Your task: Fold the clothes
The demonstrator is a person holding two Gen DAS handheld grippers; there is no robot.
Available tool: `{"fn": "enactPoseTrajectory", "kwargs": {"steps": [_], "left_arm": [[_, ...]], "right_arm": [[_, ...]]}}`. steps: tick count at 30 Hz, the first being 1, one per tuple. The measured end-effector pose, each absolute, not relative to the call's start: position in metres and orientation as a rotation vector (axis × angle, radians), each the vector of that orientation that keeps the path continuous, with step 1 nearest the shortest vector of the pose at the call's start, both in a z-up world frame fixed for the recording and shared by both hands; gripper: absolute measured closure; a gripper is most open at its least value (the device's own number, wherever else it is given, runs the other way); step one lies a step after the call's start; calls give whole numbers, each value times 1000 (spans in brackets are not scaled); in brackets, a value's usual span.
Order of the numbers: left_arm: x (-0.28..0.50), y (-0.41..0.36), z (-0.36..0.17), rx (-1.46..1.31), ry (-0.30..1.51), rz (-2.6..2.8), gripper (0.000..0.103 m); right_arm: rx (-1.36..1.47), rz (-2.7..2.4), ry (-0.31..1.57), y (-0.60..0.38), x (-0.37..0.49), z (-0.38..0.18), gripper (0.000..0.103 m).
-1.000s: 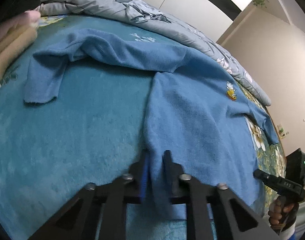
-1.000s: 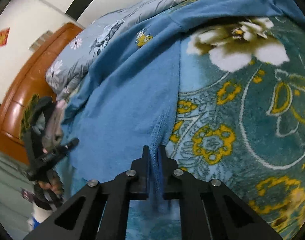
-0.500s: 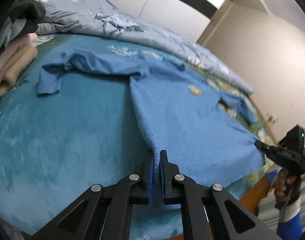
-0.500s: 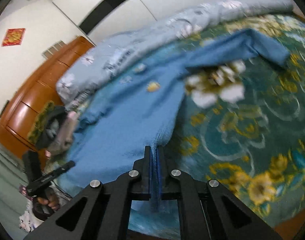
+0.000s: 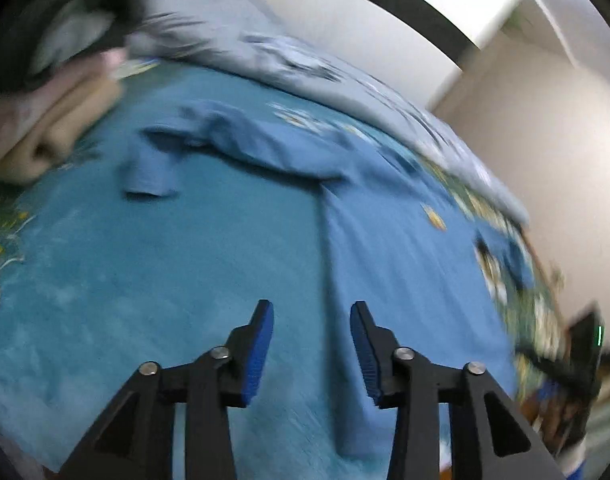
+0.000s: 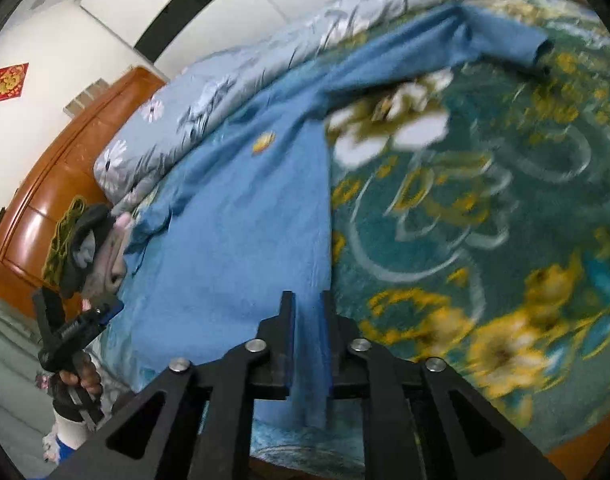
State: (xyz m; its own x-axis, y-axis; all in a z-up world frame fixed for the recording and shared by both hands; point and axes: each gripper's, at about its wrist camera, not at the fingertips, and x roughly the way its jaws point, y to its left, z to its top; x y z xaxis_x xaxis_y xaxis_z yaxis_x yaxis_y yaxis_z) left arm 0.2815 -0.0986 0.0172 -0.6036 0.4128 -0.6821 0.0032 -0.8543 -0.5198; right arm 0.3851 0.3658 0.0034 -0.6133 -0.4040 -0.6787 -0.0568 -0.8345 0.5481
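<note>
A blue long-sleeved top (image 5: 389,256) with a small yellow badge lies spread flat on the teal floral blanket (image 5: 145,272). My left gripper (image 5: 312,312) is open over the top's hem corner, with the cloth's edge lying loose between its jaws. In the right wrist view the same top (image 6: 241,216) stretches away from me. My right gripper (image 6: 308,300) has its jaws slightly parted around the other hem corner, which still lies between them. The left gripper also shows in the right wrist view (image 6: 77,324).
A grey floral quilt (image 6: 265,68) runs along the far side of the bed. A pile of folded clothes (image 5: 53,120) sits at the left end. A wooden headboard (image 6: 45,200) stands beyond it. The bed's front edge is just under both grippers.
My left gripper has opened and let go of the hem. My right gripper's jaws have parted a little. The top has been lowered and now lies flat.
</note>
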Motion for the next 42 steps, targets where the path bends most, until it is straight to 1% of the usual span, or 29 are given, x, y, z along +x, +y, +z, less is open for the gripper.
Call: {"fn": "enactPoseTrajectory", "kwargs": {"steps": [3,4,5,8,11,15,16,18,19,20,21,22,24,27,29,33,38,42], "left_arm": [[247,-134,13,-1268,-965,2542,58],[233,-143,10,-1260,-1076,2536,56],[223,-146,9,-1253,-1145,2534,54],[195,-162,1,-1228,-1372,2569,51],[184,-168,-5,-1239,-1500,2600,49],[171,-177,-14,-1253,-1668,2635,49],[168,-179,-16,-1256,-1711,2643,51],[164,-181,-19,-1251,-1778,2666,60],[165,-181,-18,-1253,-1768,2703,75],[167,-181,-17,-1258,-1752,2744,92],[167,-178,-14,-1252,-1711,2793,96],[167,-174,-10,-1243,-1663,2844,97],[169,-165,5,-1191,-1494,2967,98],[168,-142,44,-1047,-1139,3170,99],[166,-126,79,-894,-854,3312,99],[151,-113,127,-745,-504,3424,99],[121,-95,135,-804,-390,3354,99],[121,-7,139,-675,-164,3097,98]], "right_arm": [[1214,-2590,-858,386,383,12,84],[1201,-2604,-874,391,382,14,84],[1193,-2611,-880,393,379,15,84],[1182,-2615,-881,394,370,15,84],[1198,-2596,-869,388,358,11,84],[1227,-2573,-837,380,345,3,84],[1233,-2566,-837,379,342,1,84],[1239,-2551,-833,375,336,-2,84],[1241,-2545,-831,372,334,-3,84],[1244,-2539,-827,370,331,-5,84],[1248,-2533,-822,368,329,-7,84],[1251,-2528,-818,366,326,-8,84],[1258,-2517,-808,363,322,-11,84],[1267,-2508,-795,361,318,-15,84],[1273,-2506,-787,361,315,-17,84],[1270,-2504,-782,363,315,-19,84],[1264,-2509,-801,370,316,-21,84],[1262,-2526,-807,374,313,-19,84]]}}
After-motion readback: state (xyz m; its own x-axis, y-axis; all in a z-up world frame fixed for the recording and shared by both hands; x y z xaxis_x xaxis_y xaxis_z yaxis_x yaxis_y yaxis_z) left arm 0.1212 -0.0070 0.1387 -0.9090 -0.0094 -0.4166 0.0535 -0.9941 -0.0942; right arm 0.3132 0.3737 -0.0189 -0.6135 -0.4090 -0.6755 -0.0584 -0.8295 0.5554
